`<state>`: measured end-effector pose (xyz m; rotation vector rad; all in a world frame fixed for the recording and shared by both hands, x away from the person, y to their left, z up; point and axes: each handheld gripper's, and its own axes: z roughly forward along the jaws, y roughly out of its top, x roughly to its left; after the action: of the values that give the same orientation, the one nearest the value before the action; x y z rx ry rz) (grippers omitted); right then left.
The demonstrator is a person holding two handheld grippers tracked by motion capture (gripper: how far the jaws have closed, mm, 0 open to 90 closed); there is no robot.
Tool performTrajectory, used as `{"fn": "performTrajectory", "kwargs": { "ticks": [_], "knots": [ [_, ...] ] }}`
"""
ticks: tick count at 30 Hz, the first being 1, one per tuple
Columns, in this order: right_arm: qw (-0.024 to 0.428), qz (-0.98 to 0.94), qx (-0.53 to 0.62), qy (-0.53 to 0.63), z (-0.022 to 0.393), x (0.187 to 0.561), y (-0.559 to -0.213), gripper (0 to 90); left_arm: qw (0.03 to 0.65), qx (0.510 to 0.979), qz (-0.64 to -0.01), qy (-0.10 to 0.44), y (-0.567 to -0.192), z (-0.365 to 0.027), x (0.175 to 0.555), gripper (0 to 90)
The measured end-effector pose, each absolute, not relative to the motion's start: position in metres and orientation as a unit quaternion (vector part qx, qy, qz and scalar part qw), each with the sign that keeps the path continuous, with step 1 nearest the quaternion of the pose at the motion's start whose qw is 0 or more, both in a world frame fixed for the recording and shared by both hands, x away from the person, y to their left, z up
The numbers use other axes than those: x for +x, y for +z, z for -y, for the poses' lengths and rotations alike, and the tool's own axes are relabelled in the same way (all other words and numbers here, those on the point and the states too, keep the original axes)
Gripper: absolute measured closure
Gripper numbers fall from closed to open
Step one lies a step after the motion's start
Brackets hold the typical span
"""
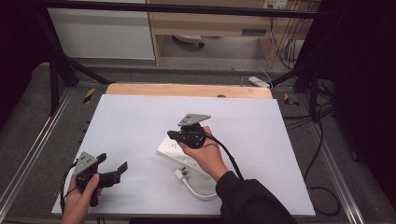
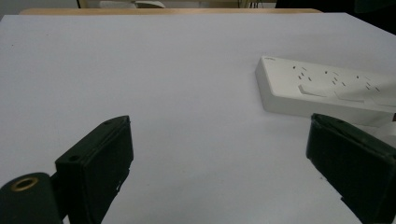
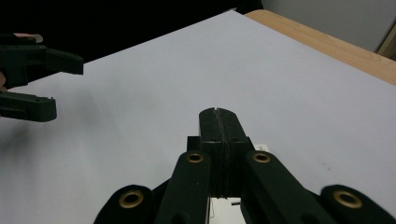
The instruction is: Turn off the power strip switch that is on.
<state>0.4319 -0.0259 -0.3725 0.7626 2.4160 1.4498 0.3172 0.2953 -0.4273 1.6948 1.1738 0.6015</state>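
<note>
The right tool (image 1: 173,136) sits near the centre of the high view, held in a hand whose dark sleeve (image 1: 250,200) comes up from about five o'clock; it hovers over the far end of a white power strip (image 1: 180,154), and in the right gripper view its two black jaws are pressed flat together with nothing between them. The left tool (image 1: 113,167) rests low at about seven o'clock, gripped by the other hand (image 1: 80,201), with its jaws standing wide apart and empty over bare surface. There is one power strip, lying just right of centre on the desk, and one white plug with its cord (image 1: 195,185) curling away at its near end towards five o'clock. The desk (image 1: 140,116) is covered by a white sheet, with a wooden edge (image 1: 187,90) showing at twelve o'clock. Around it stands a dark metal frame (image 1: 56,70), loose cables on the grey floor (image 1: 322,154) at three o'clock, and pale cabinets beyond.
</note>
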Motion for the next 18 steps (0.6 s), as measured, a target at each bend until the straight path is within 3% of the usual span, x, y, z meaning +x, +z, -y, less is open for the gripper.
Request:
{"fn": "performTrajectory", "kwargs": {
  "ticks": [18],
  "knots": [
    [0.099,-0.839,0.248,0.474,0.010,0.431,-0.380,90.0,0.475,0.696,-0.478,0.247,-0.427,-0.294,0.317,6.4]
  ]
}}
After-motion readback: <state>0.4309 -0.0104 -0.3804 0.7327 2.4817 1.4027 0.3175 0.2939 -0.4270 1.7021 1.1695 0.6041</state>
